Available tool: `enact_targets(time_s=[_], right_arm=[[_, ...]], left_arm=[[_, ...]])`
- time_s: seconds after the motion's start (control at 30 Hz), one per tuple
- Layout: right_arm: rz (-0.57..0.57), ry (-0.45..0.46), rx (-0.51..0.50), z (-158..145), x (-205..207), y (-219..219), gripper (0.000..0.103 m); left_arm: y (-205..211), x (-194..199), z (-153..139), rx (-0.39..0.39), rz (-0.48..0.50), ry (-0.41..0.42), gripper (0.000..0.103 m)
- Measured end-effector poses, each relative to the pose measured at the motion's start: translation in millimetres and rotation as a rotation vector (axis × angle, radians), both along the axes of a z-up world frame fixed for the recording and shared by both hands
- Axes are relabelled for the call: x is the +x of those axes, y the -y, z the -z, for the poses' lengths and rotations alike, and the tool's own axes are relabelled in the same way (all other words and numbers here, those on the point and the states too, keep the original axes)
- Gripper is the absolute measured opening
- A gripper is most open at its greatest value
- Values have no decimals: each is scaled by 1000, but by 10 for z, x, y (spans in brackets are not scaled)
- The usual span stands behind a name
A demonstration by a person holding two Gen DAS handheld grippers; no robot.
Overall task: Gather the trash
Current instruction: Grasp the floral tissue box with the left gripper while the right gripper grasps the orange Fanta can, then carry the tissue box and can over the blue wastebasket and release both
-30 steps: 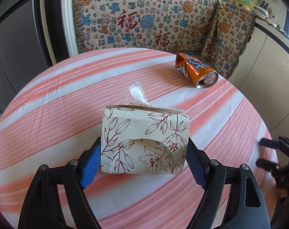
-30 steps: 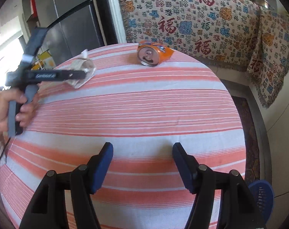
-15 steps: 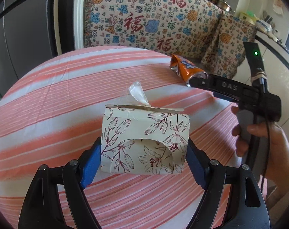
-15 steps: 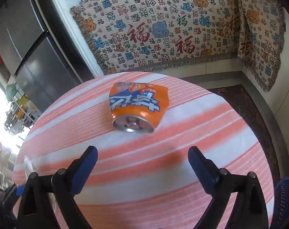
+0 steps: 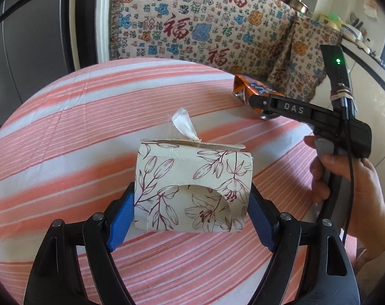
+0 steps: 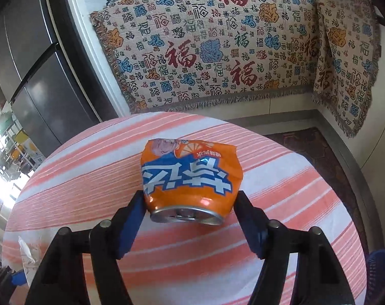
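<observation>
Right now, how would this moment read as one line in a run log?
left gripper: clamped on floral paper box | right gripper: jaws closing around crushed orange can | both on striped tablecloth

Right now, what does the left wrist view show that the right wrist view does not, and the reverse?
Only the left wrist view shows the left gripper clamped on the floral paper box, and the person's hand holding the right gripper's handle.

Only the right wrist view shows the right gripper, which has just been closing, with its blue pads against both sides of the crushed orange can, and a blue basket beyond the table edge.

Both show the can, the striped tablecloth, and the patterned blanket behind.
</observation>
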State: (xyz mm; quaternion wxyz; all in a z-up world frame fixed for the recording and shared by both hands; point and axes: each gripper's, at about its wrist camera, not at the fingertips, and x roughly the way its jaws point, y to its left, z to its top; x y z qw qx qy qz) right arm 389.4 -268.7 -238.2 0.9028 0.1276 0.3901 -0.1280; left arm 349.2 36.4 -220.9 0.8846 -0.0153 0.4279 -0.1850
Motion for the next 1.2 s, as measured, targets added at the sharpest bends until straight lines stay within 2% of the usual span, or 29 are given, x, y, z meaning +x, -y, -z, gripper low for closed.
enact_targets(time_s=[0.13,0.3,0.53,0.7,0.93,1.1,1.2], right_arm=[[-66,11,-37,-76,-343,-85,71],[-138,6,-37,-130,-875,-156,71],[-186,45,-29,-302,-1646,-159,71],[-187,34,-23,-366,-1900,-52,71],[-215,-23,-22,-210,-2191,-44,71],[-231,-67,-2,-57,-2271,-50,73],[-227,-80,-4,-42,-2274,-59,85]], left_arm=[[92,-45,-6,10,18,3,82],[145,-155,-10,17,20,-1,82],[146,-514,-178,12,-2,18,82],[255,-811,-270,31,-13,29,82],[333,-1187,65,64,-55,-46,82],[369,-1257,120,97,-71,-35,85],[346,-1257,137,83,-81,-41,88]])
